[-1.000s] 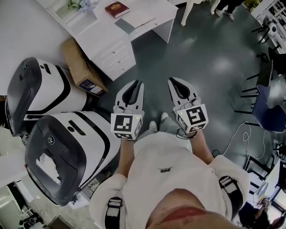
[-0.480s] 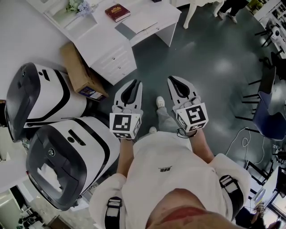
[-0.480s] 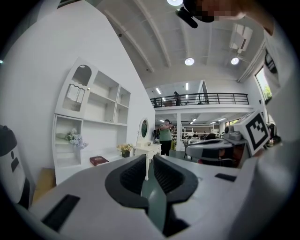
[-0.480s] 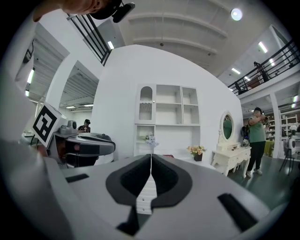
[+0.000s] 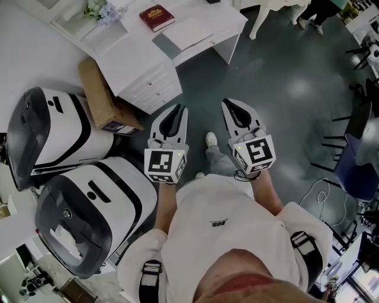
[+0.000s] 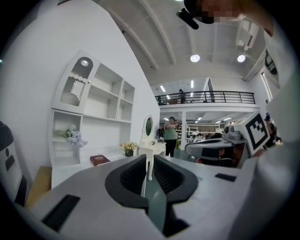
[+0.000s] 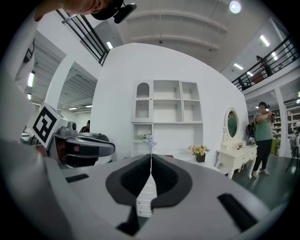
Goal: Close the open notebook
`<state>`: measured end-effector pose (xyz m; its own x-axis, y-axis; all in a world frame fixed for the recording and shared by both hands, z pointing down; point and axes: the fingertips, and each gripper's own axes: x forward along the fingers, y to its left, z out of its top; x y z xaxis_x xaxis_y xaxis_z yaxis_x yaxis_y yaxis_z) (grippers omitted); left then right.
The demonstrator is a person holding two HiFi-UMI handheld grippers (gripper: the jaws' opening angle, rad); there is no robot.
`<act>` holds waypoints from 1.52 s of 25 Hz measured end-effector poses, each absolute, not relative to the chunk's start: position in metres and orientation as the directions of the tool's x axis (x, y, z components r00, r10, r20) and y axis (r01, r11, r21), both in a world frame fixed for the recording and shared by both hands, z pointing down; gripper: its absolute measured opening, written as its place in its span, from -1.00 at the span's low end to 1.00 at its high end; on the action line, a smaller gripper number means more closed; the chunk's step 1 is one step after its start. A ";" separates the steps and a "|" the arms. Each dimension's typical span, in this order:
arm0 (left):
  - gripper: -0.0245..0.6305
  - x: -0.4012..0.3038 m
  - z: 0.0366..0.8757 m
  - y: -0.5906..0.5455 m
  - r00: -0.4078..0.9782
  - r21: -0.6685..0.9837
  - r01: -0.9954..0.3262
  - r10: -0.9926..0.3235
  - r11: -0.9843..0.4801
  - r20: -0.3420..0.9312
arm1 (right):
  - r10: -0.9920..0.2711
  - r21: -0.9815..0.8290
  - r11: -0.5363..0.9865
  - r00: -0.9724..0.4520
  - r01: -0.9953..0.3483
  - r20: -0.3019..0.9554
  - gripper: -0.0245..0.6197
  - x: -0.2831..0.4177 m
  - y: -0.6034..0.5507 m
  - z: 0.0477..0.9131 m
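On the white desk (image 5: 142,56) at the top of the head view lies a flat pale spread that looks like the open notebook (image 5: 185,31), with a red book (image 5: 156,16) beside it. Both grippers are held out from my chest over the dark floor, well short of the desk. The left gripper (image 5: 177,113) is shut and holds nothing. The right gripper (image 5: 231,109) is shut and empty too. In the left gripper view the left gripper (image 6: 148,161) points at the desk and the red book (image 6: 100,160). The right gripper (image 7: 150,159) faces a white shelf unit (image 7: 167,122).
Two large white-and-black pods (image 5: 89,219) (image 5: 50,139) stand at my left, a cardboard box (image 5: 103,94) leaning by the desk drawers. Dark chairs (image 5: 355,160) and a floor cable (image 5: 323,189) are at the right. A white vanity table (image 7: 239,157) and a standing person (image 6: 170,136) are farther off.
The desk, box and pods have shifted slightly in the head view as I step forward, one foot now ahead. Both grippers stay shut in the same pose.
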<state>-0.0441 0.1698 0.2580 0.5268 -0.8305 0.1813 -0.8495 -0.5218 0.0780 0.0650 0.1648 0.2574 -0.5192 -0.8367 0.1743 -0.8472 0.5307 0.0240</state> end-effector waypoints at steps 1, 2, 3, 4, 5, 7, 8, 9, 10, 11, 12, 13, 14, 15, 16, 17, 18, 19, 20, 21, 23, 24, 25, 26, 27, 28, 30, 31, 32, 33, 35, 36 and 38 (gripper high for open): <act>-0.93 -0.042 0.259 0.163 0.524 0.080 -0.851 -0.831 -0.519 0.185 | -0.835 0.023 0.533 -0.521 -0.846 0.177 -0.93 0.067 0.158 0.258; -0.93 -0.040 0.260 0.156 0.523 0.082 -0.852 -0.831 -0.517 0.188 | -0.833 0.022 0.534 -0.523 -0.845 0.180 -0.93 0.070 0.151 0.259; -0.93 -0.038 0.260 0.150 0.521 0.084 -0.853 -0.832 -0.515 0.190 | -0.832 0.021 0.536 -0.524 -0.844 0.183 -0.93 0.072 0.144 0.259; -0.93 -0.035 0.260 0.144 0.519 0.086 -0.854 -0.833 -0.513 0.192 | -0.830 0.020 0.538 -0.525 -0.843 0.185 -0.93 0.075 0.138 0.259; -0.93 -0.033 0.260 0.138 0.517 0.087 -0.856 -0.834 -0.510 0.193 | -0.828 0.019 0.540 -0.528 -0.841 0.188 -0.93 0.077 0.132 0.259; -0.93 -0.028 0.259 0.125 0.511 0.089 -0.859 -0.837 -0.504 0.196 | -0.823 0.019 0.547 -0.533 -0.837 0.194 -0.93 0.082 0.119 0.259; -0.93 -0.026 0.260 0.118 0.507 0.090 -0.862 -0.839 -0.499 0.198 | -0.820 0.019 0.551 -0.537 -0.834 0.197 -0.93 0.085 0.113 0.260; -0.93 -0.024 0.260 0.112 0.502 0.090 -0.865 -0.841 -0.494 0.200 | -0.816 0.019 0.556 -0.542 -0.831 0.201 -0.93 0.087 0.106 0.261; -0.93 -0.022 0.260 0.105 0.497 0.090 -0.868 -0.844 -0.489 0.202 | -0.812 0.017 0.561 -0.546 -0.827 0.205 -0.93 0.088 0.099 0.262; -0.93 -0.021 0.260 0.100 0.491 0.091 -0.871 -0.847 -0.483 0.205 | -0.808 0.016 0.566 -0.551 -0.824 0.209 -0.93 0.090 0.093 0.263; -0.93 -0.019 0.260 0.094 0.486 0.092 -0.874 -0.849 -0.478 0.208 | -0.804 0.014 0.572 -0.556 -0.820 0.212 -0.93 0.092 0.087 0.263; -0.93 -0.018 0.261 0.089 0.481 0.093 -0.876 -0.851 -0.473 0.212 | -0.799 0.012 0.577 -0.562 -0.816 0.213 -0.93 0.093 0.081 0.264; -0.93 -0.017 0.262 0.084 0.476 0.094 -0.879 -0.853 -0.467 0.215 | -0.794 0.010 0.583 -0.568 -0.812 0.214 -0.93 0.093 0.074 0.264; -0.93 -0.016 0.263 0.078 0.470 0.095 -0.882 -0.855 -0.461 0.219 | -0.789 0.008 0.590 -0.575 -0.807 0.215 -0.93 0.093 0.068 0.265; -0.93 -0.015 0.264 0.073 0.464 0.096 -0.885 -0.857 -0.455 0.222 | -0.784 0.006 0.597 -0.582 -0.802 0.215 -0.93 0.093 0.062 0.266; -0.93 -0.015 0.265 0.068 0.459 0.096 -0.888 -0.859 -0.449 0.226 | -0.779 0.004 0.604 -0.589 -0.797 0.216 -0.93 0.093 0.057 0.267; -0.93 -0.014 0.266 0.064 0.454 0.097 -0.891 -0.861 -0.444 0.228 | -0.774 0.003 0.609 -0.594 -0.793 0.217 -0.93 0.093 0.052 0.267; -0.93 -0.012 0.267 0.060 0.450 0.099 -0.893 -0.863 -0.439 0.230 | -0.770 0.001 0.615 -0.600 -0.789 0.218 -0.93 0.094 0.047 0.268; -0.93 -0.011 0.268 0.056 0.447 0.102 -0.895 -0.864 -0.435 0.232 | -0.765 0.000 0.620 -0.605 -0.785 0.219 -0.93 0.094 0.043 0.269; -0.93 -0.011 0.269 0.051 0.443 0.106 -0.896 -0.865 -0.430 0.234 | -0.761 -0.001 0.625 -0.609 -0.781 0.221 -0.93 0.095 0.038 0.270; -0.93 -0.010 0.274 0.043 0.435 0.115 -0.900 -0.868 -0.420 0.239 | -0.755 -0.003 0.632 -0.616 -0.775 0.226 -0.93 0.095 0.029 0.273; -0.93 -0.009 0.276 0.040 0.433 0.120 -0.902 -0.868 -0.416 0.243 | -0.752 -0.005 0.634 -0.618 -0.773 0.230 -0.93 0.095 0.025 0.275; -0.93 -0.010 0.279 0.036 0.430 0.124 -0.903 -0.868 -0.412 0.247 | -0.749 -0.007 0.636 -0.620 -0.772 0.233 -0.93 0.095 0.021 0.277; -0.93 -0.010 0.280 0.032 0.428 0.126 -0.904 -0.869 -0.409 0.250 | -0.746 -0.009 0.639 -0.622 -0.769 0.236 -0.93 0.094 0.017 0.278; -0.93 -0.011 0.281 0.028 0.425 0.127 -0.905 -0.869 -0.406 0.253 | -0.743 -0.009 0.642 -0.625 -0.767 0.240 -0.93 0.094 0.013 0.279; -0.93 -0.011 0.282 0.024 0.422 0.127 -0.906 -0.870 -0.403 0.255 | -0.740 -0.009 0.644 -0.627 -0.765 0.242 -0.93 0.093 0.009 0.280; -0.93 -0.012 0.283 0.017 0.417 0.128 -0.909 -0.871 -0.397 0.261 | -0.736 -0.010 0.649 -0.630 -0.761 0.247 -0.93 0.092 0.002 0.281; -0.93 -0.013 0.285 0.014 0.415 0.129 -0.910 -0.870 -0.395 0.265 | -0.735 -0.011 0.650 -0.631 -0.760 0.249 -0.93 0.091 -0.002 0.282; -0.93 -0.015 0.287 0.011 0.413 0.131 -0.910 -0.870 -0.392 0.269 | -0.734 -0.013 0.650 -0.631 -0.760 0.251 -0.93 0.090 -0.006 0.283; -0.93 -0.016 0.290 0.008 0.412 0.134 -0.911 -0.869 -0.390 0.273 | -0.733 -0.014 0.650 -0.631 -0.760 0.254 -0.93 0.090 -0.009 0.285; -0.93 -0.018 0.296 0.001 0.411 0.141 -0.911 -0.867 -0.387 0.280 | -0.732 -0.016 0.649 -0.630 -0.761 0.261 -0.93 0.088 -0.016 0.291; -0.93 -0.019 0.299 -0.002 0.411 0.145 -0.911 -0.866 -0.385 0.284 | -0.731 -0.018 0.649 -0.629 -0.761 0.264 -0.93 0.087 -0.019 0.294; -0.93 -0.022 0.306 -0.008 0.411 0.152 -0.911 -0.863 -0.383 0.293 | -0.729 -0.024 0.648 -0.629 -0.761 0.272 -0.93 0.084 -0.026 0.301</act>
